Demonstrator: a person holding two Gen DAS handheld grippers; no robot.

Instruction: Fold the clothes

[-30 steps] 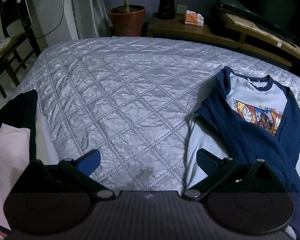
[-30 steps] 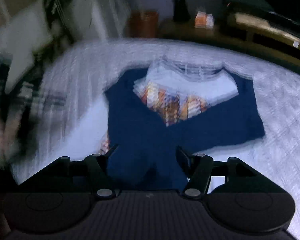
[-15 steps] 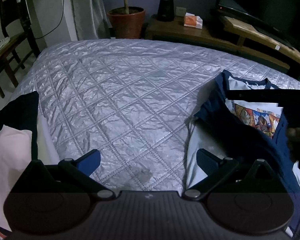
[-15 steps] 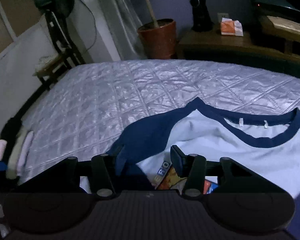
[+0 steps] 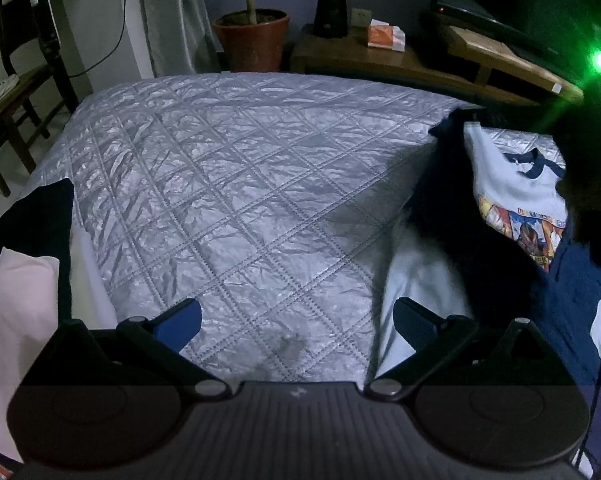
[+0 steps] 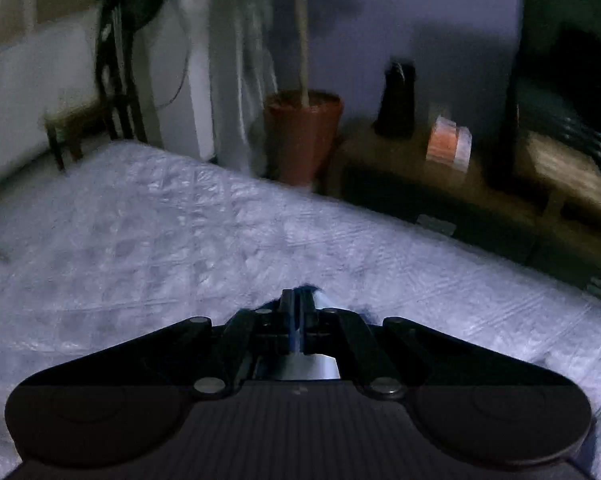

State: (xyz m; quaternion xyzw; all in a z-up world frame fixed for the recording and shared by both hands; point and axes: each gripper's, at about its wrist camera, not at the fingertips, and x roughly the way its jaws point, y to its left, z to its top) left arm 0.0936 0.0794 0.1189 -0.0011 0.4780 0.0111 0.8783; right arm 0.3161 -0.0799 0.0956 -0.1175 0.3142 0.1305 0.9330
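Observation:
A light blue T-shirt (image 5: 500, 172) with navy sleeves and a cartoon print lies on the right side of the grey quilted bed (image 5: 236, 184). Its far left shoulder corner is pulled up off the quilt. My right gripper (image 6: 298, 300) is shut on that corner, and a tuft of navy and pale cloth sticks out past its fingertips (image 6: 286, 300). My left gripper (image 5: 296, 320) hangs open low over the near edge of the quilt with nothing between its fingers. Its right finger (image 5: 414, 320) is over the shirt's pale lower edge.
Dark and pink clothes (image 5: 16, 304) lie at the bed's near left edge. Beyond the bed stand a potted plant (image 5: 252, 38), a low wooden bench (image 5: 380, 54) with a speaker and a tissue pack, and a chair (image 5: 8, 92) at the left.
My right gripper went to the shirt's far left shoulder, closed on it and raised it, so the sleeve side now stands up. My left gripper kept still and open.

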